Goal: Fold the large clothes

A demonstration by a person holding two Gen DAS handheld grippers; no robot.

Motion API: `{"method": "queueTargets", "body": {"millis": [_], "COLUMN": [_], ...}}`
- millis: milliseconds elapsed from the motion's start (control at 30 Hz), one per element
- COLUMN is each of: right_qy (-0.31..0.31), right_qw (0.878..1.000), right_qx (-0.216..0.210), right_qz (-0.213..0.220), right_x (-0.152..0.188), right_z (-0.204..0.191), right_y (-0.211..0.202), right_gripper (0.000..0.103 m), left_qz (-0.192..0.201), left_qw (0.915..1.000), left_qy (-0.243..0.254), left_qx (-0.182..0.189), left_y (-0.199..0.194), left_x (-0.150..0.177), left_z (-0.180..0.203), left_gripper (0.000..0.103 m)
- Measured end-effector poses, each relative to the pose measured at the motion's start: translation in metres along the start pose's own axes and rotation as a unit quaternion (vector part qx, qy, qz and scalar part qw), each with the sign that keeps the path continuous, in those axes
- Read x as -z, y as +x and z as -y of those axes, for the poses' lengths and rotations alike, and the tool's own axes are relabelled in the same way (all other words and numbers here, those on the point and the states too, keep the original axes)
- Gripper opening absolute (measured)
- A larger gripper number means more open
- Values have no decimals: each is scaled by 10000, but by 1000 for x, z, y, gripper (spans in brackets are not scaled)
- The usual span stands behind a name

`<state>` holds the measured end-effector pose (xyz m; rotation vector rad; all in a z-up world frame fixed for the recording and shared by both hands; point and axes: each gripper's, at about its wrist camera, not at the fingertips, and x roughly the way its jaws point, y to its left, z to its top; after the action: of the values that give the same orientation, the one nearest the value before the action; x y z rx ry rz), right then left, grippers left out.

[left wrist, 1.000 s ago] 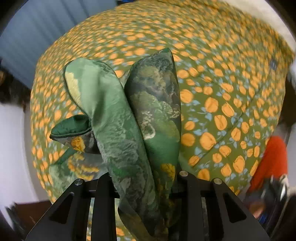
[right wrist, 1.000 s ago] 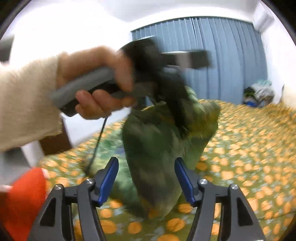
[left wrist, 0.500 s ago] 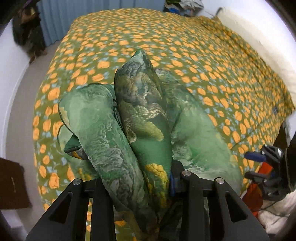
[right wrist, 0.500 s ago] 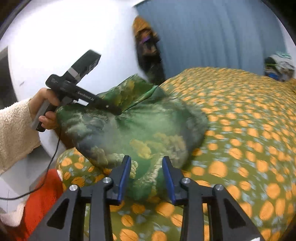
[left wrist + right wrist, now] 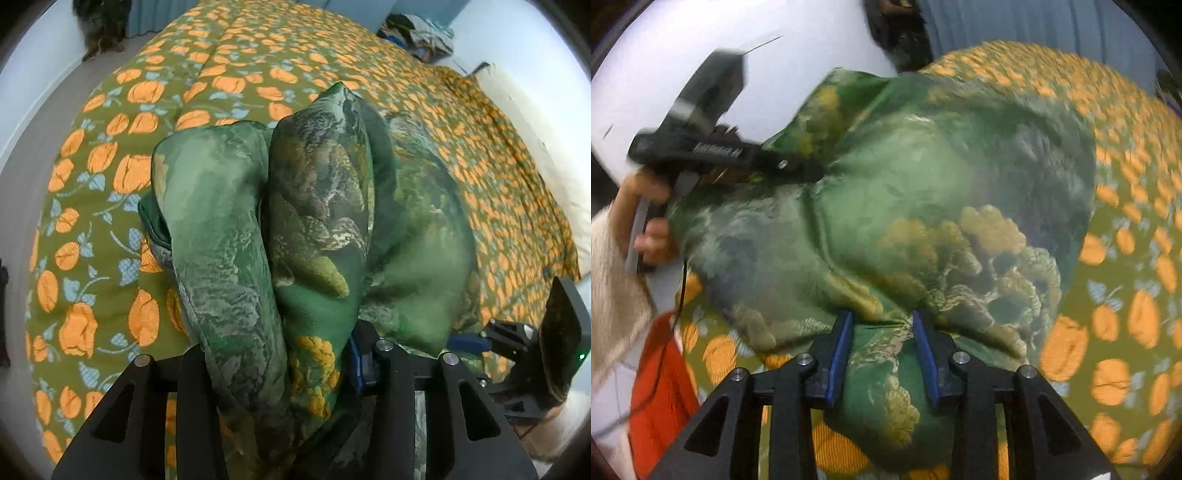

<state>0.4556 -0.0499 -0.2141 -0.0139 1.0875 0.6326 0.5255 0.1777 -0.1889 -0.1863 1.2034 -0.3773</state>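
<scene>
The left gripper (image 5: 280,373) is pinching a thick bunch of the green printed garment (image 5: 317,221); its fingers are nearly together, and the cloth is rising out from between them in two puffed lobes that are hiding the tips. The right gripper (image 5: 882,350) is closing on another part of the same garment (image 5: 923,206), its blue-lined fingers (image 5: 840,354) standing a little apart with a roll of fabric filling the gap between them. Ahead of both sets of fingers the cloth is spreading in a loose, billowing sheet over the bed (image 5: 122,177) with its orange-flowered cover, seemingly hanging partly above it; the frames do not show how much is resting on it.

Seen from the right wrist, the left gripper (image 5: 798,168) is sitting up and to the left of the right fingers, held by the left hand (image 5: 646,218), with the fabric sagging between the two holds.

Judging from this, the main risks are these:
- The fabric looks thin and slippery, so a bunched hold may be letting layers creep out under any pull.
- Because each hold is taking a wad and not a clean edge or corner, laying it down is likely to leave a crooked, wrinkled fold.
- The slack between the holds may be dropping first and creasing under itself.
</scene>
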Motion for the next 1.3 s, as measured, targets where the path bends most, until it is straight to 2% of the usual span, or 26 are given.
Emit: {"method": "queueTargets", "body": {"millis": [100,233,333,467,567,633,700,767,867,967,1067,1133,1200,1300], "right_qy": [57,17,182,49,-3,126,341,338,333,336,166,-58,-214,-134], "right_qw": [10000,9999,9995,9994,9995,9992,9979,9976,9973,9962,9995,9992,9983,9968], "right_qx": [1,-123,-218,166,280,364,400,461,485,474,-186,-384,-546,-550], "right_qz": [27,-41,137,292,123,-131,-367,-389,-440,-656,-168,52,-46,-565], "right_x": [3,-4,-29,-73,-102,-107,-105,-94,-90,-106,-134,-151,-167,-181], "right_z": [1,-4,-4,-7,-7,0,10,12,13,8,-13,-29,-43,-46], "right_y": [-1,-24,-50,-58,-30,-2,27,43,47,37,18,18,36,81], "right_gripper": [33,33,35,35,35,35,35,35,35,35,37,37,37,37], "left_qz": [50,84,113,155,176,197,208,215,276,278,276,281,289,283], "left_qw": [9998,9994,9991,9992,9993,9992,9992,9992,9990,9980,9965,9959,9954,9946], "left_qy": [-144,-125,-156,-121,-113,-137,-159,-154,-149,-270,-379,-421,-462,-570], "left_qx": [142,305,368,337,309,321,316,303,304,494,699,755,790,819], "left_y": [6,0,1,1,0,0,2,7,9,7,7,7,6,4], "left_x": [2,2,2,4,7,8,11,14,18,16,16,16,17,17], "left_z": [-7,-9,-13,-12,-12,-12,-15,-16,-16,-22,-28,-30,-30,-32], "left_gripper": [49,50,51,51,52,52,53,53,54,55,56,57,58,61]}}
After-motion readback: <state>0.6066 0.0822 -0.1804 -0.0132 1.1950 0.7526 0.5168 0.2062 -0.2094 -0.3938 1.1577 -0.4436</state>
